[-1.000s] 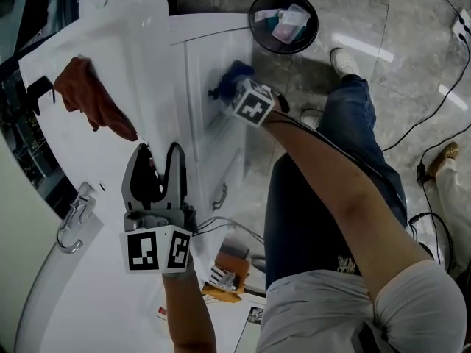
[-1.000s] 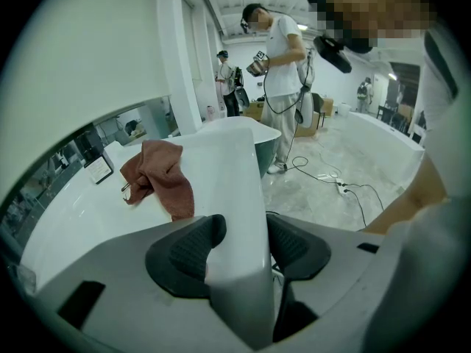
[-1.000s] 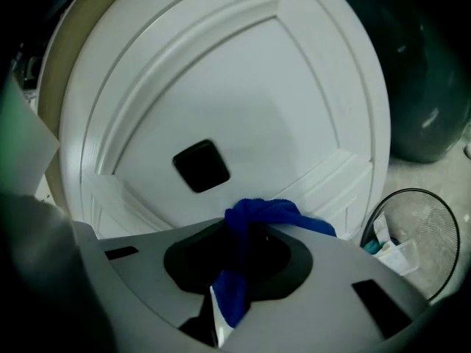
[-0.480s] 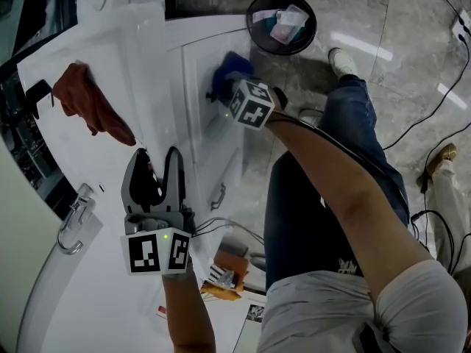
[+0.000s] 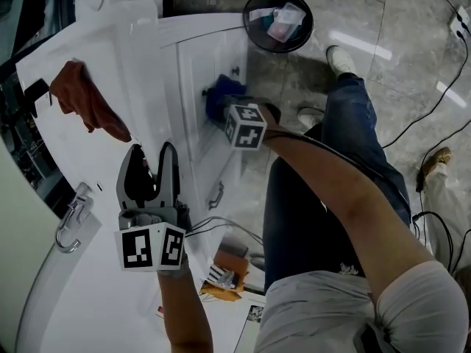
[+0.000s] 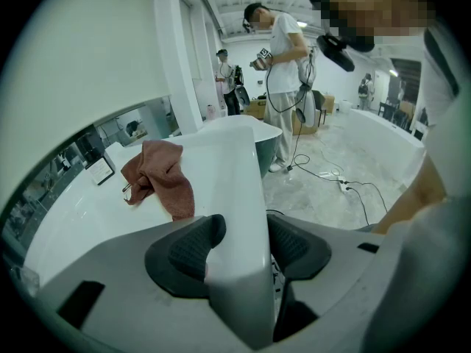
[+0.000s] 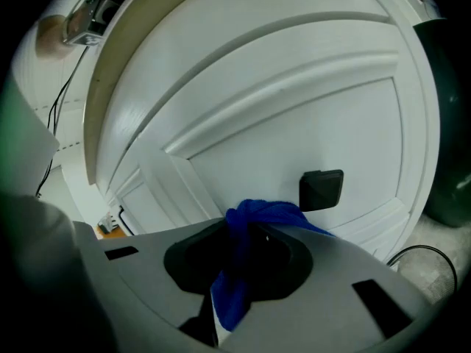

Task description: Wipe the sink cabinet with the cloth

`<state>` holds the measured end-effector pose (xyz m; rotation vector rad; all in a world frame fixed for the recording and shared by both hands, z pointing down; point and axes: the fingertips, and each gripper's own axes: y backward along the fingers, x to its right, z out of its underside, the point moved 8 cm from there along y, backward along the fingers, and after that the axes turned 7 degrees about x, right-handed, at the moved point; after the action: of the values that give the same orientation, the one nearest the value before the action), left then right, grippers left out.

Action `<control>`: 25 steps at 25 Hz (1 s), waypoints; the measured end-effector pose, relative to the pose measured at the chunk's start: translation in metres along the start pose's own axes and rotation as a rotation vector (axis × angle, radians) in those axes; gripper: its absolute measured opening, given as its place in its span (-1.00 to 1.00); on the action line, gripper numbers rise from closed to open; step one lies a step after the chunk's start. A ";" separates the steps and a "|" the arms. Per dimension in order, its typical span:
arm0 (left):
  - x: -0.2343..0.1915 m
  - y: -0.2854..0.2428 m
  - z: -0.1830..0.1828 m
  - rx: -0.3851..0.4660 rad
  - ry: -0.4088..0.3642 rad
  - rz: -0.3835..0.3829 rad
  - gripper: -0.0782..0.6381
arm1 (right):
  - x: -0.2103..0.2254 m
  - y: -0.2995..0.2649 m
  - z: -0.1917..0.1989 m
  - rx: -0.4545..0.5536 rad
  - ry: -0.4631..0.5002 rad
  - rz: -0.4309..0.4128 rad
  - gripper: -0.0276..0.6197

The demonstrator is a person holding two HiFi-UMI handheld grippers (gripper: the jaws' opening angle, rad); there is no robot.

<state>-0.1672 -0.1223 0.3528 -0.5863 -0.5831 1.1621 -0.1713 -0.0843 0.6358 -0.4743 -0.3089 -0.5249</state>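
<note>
Under the head camera stands a white sink cabinet (image 5: 213, 65) with a broad white countertop (image 5: 110, 197). A chrome faucet (image 5: 73, 219) and a crumpled reddish-brown cloth (image 5: 88, 101) are on the countertop. Beyond the cabinet, a round black bin (image 5: 278, 20) stands on a grey marble floor (image 5: 412, 72) with cables trailing across it (other people stand far off in the left gripper view).

The right gripper (image 5: 228, 109) is clamped on a blue cloth (image 5: 217, 94). It presses the cloth against the cabinet's panelled door (image 7: 294, 109), just beside a small black handle (image 7: 321, 188).

The left gripper (image 5: 153, 153) hangs over the countertop's front edge. Its jaws are apart with nothing in their grip, and the white rim shows between them.

Compared with a second ago, the blue cloth and right gripper have slid along the door, away from the bin and toward the person. The left gripper has barely shifted.
</note>
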 end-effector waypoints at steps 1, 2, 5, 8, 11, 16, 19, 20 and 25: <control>0.000 0.000 0.000 0.000 0.000 0.000 -0.14 | -0.003 0.000 -0.002 0.004 0.001 -0.005 -0.70; 0.000 0.000 0.000 0.001 0.001 0.000 -0.14 | -0.005 0.001 -0.004 0.010 0.001 -0.008 -0.70; -0.001 0.000 0.001 0.000 0.002 0.000 -0.14 | -0.010 0.006 -0.014 0.038 0.006 -0.008 -0.70; -0.001 0.000 0.000 0.000 0.005 0.003 -0.14 | -0.014 0.012 -0.024 0.069 0.002 -0.003 -0.70; 0.000 0.000 0.000 0.003 0.006 0.005 -0.14 | -0.017 0.017 -0.033 0.093 -0.023 0.004 -0.70; -0.001 -0.001 0.002 0.005 0.008 0.006 -0.14 | -0.019 0.027 -0.048 0.124 -0.053 0.027 -0.70; -0.001 -0.001 0.003 0.007 0.011 0.007 -0.14 | -0.014 0.039 -0.056 0.151 -0.078 0.055 -0.70; -0.001 -0.002 0.004 0.007 0.011 0.008 -0.14 | -0.011 0.045 -0.059 0.172 -0.100 0.070 -0.70; 0.000 -0.004 0.005 0.006 0.010 0.010 -0.14 | 0.008 0.077 -0.083 0.249 -0.154 0.142 -0.70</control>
<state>-0.1677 -0.1232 0.3588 -0.5905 -0.5682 1.1693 -0.1096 -0.0713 0.5419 -0.2922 -0.4787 -0.3068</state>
